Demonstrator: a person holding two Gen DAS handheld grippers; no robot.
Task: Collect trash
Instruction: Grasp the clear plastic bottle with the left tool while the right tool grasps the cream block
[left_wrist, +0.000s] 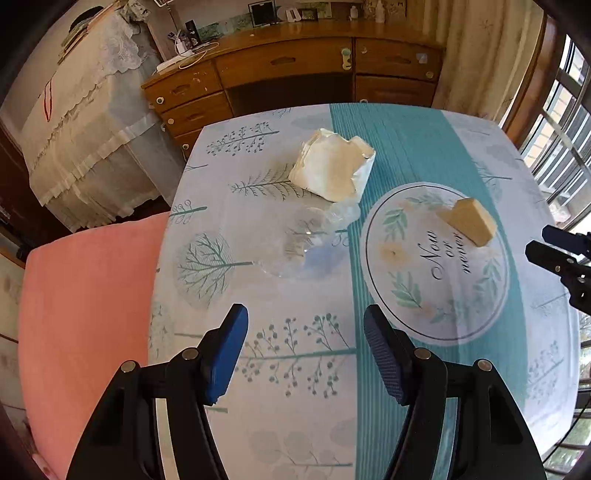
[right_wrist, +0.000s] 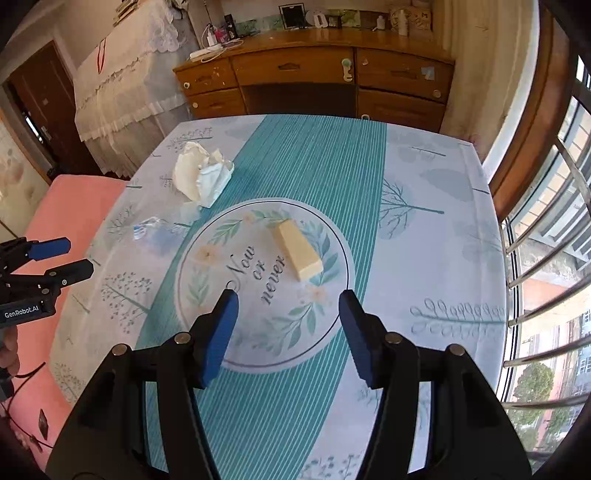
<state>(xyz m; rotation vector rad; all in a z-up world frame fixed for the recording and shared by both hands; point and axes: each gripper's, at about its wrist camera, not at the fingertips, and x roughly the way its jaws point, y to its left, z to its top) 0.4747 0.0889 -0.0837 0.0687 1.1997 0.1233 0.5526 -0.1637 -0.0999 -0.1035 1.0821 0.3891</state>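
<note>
Overhead, both grippers hang above the table (right_wrist: 424, 258) with nothing between their fingers — the left gripper (left_wrist: 306, 325) is spread wide over the near part of the cloth, and the right gripper (right_wrist: 288, 308) is likewise spread over the printed circle. Toward the far left corner lies a crumpled white wrapper (left_wrist: 332, 166), with a clear plastic scrap (left_wrist: 314, 236) just beside it on the near side. A small yellow box (right_wrist: 299, 249) rests inside the circle near the middle — well apart from both.
</note>
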